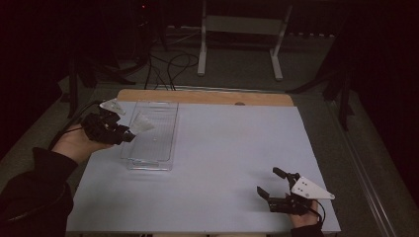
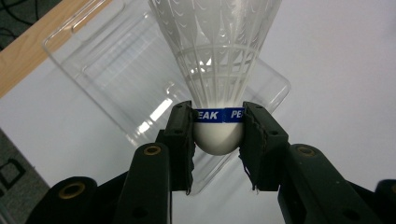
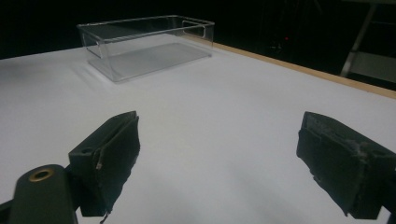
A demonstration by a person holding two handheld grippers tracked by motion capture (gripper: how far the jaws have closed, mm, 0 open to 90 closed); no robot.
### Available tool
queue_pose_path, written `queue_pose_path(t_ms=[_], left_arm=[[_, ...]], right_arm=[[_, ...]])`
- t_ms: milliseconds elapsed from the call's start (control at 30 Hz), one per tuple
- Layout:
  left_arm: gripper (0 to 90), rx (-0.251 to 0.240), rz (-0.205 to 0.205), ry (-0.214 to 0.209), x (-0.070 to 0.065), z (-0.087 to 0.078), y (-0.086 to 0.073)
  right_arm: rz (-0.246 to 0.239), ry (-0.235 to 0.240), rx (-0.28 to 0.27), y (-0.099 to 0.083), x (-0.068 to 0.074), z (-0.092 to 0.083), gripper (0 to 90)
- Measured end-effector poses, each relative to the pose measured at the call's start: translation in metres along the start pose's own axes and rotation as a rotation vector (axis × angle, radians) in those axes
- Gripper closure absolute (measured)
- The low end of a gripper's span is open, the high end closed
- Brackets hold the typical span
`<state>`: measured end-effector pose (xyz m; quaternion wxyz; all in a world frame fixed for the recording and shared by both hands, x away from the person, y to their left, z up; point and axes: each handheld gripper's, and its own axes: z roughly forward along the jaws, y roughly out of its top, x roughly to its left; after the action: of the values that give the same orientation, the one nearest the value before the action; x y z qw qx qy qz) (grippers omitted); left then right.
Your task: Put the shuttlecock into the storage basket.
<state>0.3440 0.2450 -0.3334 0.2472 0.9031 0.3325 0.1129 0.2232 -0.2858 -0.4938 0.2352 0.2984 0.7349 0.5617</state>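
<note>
The desk (image 1: 222, 148) is white, with a clear bin (image 1: 150, 136) standing at its far left. The left tongs (image 1: 129, 134) hang at the bin's left wall, clamped on a shuttlecock (image 2: 219, 70) by its rounded cork, the skirt pointing over the bin. The right tongs (image 1: 269, 183) sit near right, gaped wide and holding nothing.

The risks, as I judge them: the bin is light, so a knock against its wall could slide or tip it. The pads (image 2: 184, 135) pinch a smooth round cork near its band, so it could squirt free. Let go too far left, the shuttlecock would land on the desk outside the bin.
</note>
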Motion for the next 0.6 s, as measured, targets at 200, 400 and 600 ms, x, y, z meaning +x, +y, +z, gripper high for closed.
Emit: queue_pose_path(t_ms=[200,400,600], left_arm=[[65.7,-0.001,-0.019,0.012,0.0049,-0.0060,-0.0072],[65.7,-0.009,-0.022,0.021,0.0077,-0.0105,-0.0089],[65.7,-0.008,-0.006,0.026,0.0088,-0.0063,-0.0085]], right_arm=[[0.000,0.000,0.000,0.0001,0.0001,0.0000,12.8],[0.000,0.001,0.003,0.0002,0.0003,0.0004,12.8],[0.001,0.001,0.006,0.0001,0.0003,0.0004,12.9]])
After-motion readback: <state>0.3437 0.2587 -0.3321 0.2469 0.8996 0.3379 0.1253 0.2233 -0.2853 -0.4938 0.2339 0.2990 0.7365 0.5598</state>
